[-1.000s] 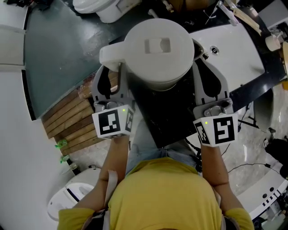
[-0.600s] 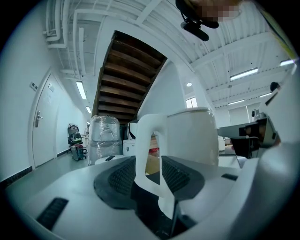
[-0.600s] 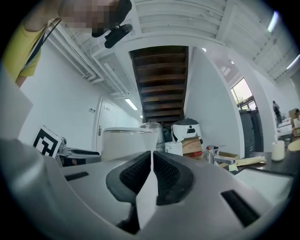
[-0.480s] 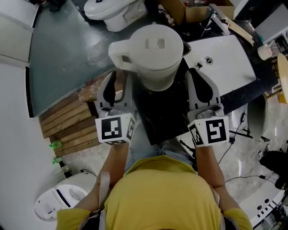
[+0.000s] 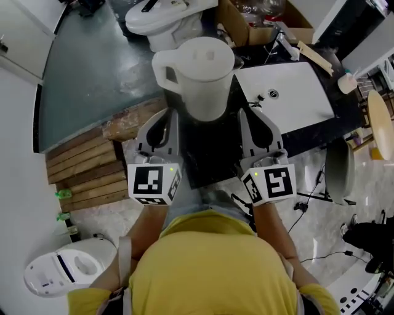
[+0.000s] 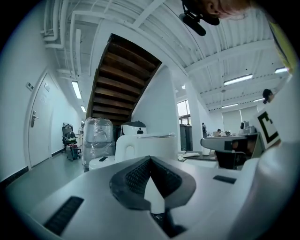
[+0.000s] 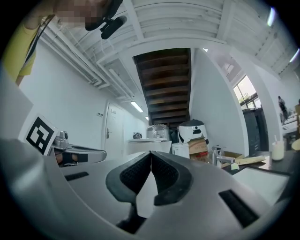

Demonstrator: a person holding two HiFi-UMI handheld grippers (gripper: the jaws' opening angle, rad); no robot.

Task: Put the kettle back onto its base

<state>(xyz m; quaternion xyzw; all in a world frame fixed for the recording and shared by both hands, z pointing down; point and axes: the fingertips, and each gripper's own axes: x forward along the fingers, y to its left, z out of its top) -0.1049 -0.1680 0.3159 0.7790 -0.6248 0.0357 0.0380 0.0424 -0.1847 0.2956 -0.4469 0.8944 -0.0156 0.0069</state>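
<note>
A white kettle [image 5: 197, 74] with a lid stands upright on the black table top [image 5: 215, 154], its handle to the left. Its base is not visible under it. My left gripper [image 5: 170, 115] is at the kettle's near left and my right gripper [image 5: 245, 114] at its near right; neither touches it. Both are shut with nothing between the pads. In the left gripper view the kettle [image 6: 145, 146] rises just beyond the shut left gripper [image 6: 150, 159]. In the right gripper view the right gripper [image 7: 151, 153] is shut too, with the kettle [image 7: 149, 145] beyond it.
A white basin slab [image 5: 289, 92] lies on the table to the right of the kettle. Behind are a toilet [image 5: 166, 18] and a cardboard box [image 5: 258, 15]. Wooden planks [image 5: 86, 169] and another toilet [image 5: 61, 274] sit on the floor at left, and a stool [image 5: 341, 172] stands at right.
Both grippers have drawn back from the kettle's sides toward the person. The kettle now stands ahead of their tips and looks smaller and farther off.
</note>
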